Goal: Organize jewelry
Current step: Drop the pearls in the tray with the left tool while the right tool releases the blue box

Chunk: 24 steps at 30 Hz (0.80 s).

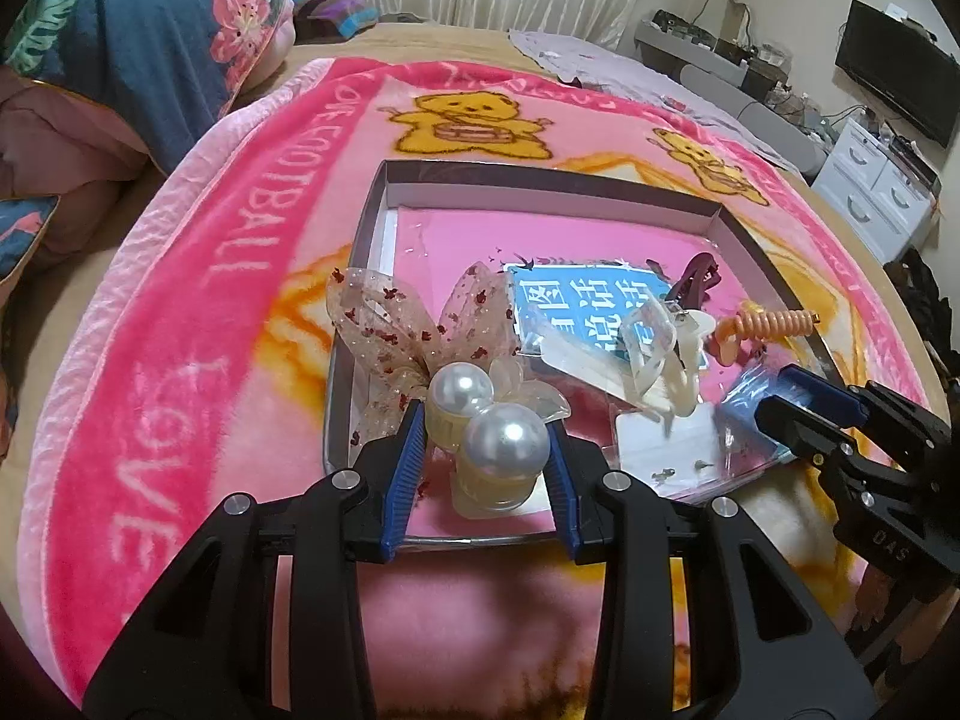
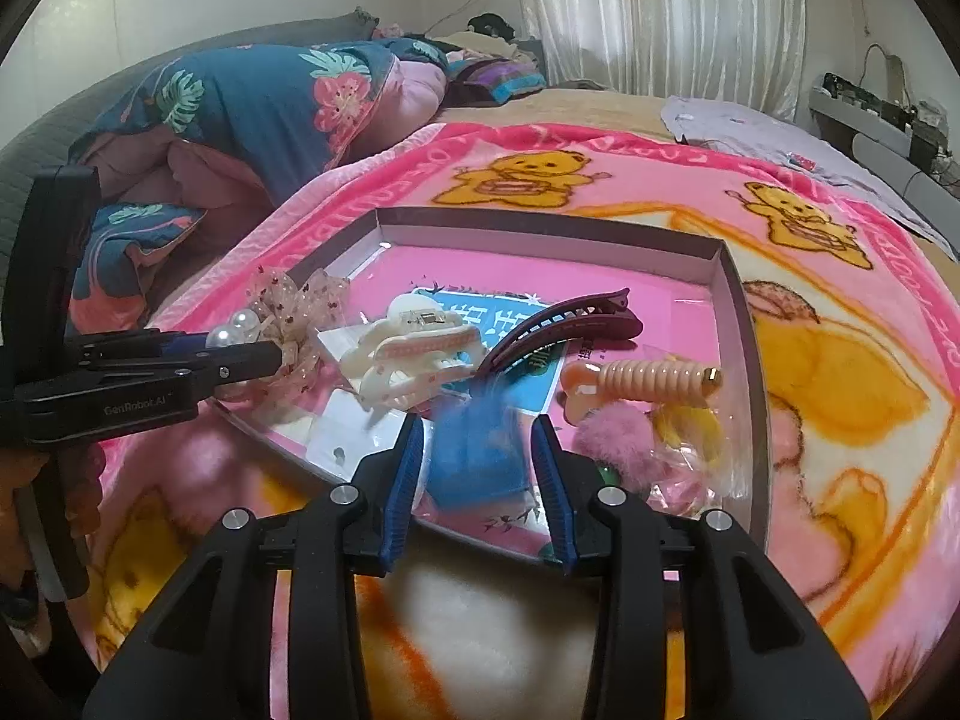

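Observation:
A shallow grey tray [image 1: 540, 177] with a pink floor lies on the bed blanket. My left gripper [image 1: 486, 450] is shut on a pearl hair clip [image 1: 507, 438], two big pearls on cream bases, with a sheer dotted bow [image 1: 390, 324] attached, at the tray's near left corner; it also shows in the right wrist view [image 2: 231, 333]. My right gripper [image 2: 477, 450] is open, with a blurred blue fluffy item [image 2: 477, 450] between its fingers, over the tray's near edge. In the tray lie a cream claw clip [image 2: 414, 354], a dark purple clip [image 2: 564, 324] and a peach coil hair tie [image 2: 654, 381].
A pink pompom [image 2: 612, 444] and yellow pieces in clear bags lie at the tray's right. A blue printed card [image 1: 576, 306] and small earring cards [image 1: 666, 444] lie in the middle. A folded floral quilt [image 1: 132, 48] is far left. White drawers [image 1: 876, 192] stand at right.

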### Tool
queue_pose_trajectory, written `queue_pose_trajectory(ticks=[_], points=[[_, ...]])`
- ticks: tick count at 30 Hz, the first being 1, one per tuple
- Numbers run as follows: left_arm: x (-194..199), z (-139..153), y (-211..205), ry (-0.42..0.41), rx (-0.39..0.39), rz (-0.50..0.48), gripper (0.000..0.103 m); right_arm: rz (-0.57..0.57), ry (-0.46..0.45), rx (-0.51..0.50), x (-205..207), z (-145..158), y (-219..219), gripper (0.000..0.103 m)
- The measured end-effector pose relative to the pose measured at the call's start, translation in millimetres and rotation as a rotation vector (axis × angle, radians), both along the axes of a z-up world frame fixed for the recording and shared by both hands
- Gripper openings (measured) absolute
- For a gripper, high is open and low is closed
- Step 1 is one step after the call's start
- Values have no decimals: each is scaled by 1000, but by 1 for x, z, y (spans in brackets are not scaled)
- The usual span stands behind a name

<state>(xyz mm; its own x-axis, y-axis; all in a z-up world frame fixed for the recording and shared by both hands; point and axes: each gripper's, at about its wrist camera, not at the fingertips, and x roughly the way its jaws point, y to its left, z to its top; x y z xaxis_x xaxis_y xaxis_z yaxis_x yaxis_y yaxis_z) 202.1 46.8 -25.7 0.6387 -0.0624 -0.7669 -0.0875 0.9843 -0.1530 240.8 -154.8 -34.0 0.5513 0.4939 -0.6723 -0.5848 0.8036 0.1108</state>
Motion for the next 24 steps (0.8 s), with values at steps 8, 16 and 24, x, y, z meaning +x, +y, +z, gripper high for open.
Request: queue_pose_trajectory(ticks=[8,16,24], points=[[-2,4,-2,-9,7,0,43,-43,-16,56,-21,16,-24,67],[-16,24,-5,-49,-4,0,51,-82,-42,69,-40,29,-43,83],[-39,45,-7,-87,-15,-3,63,-102,-53,74,-54,36,-51,86]])
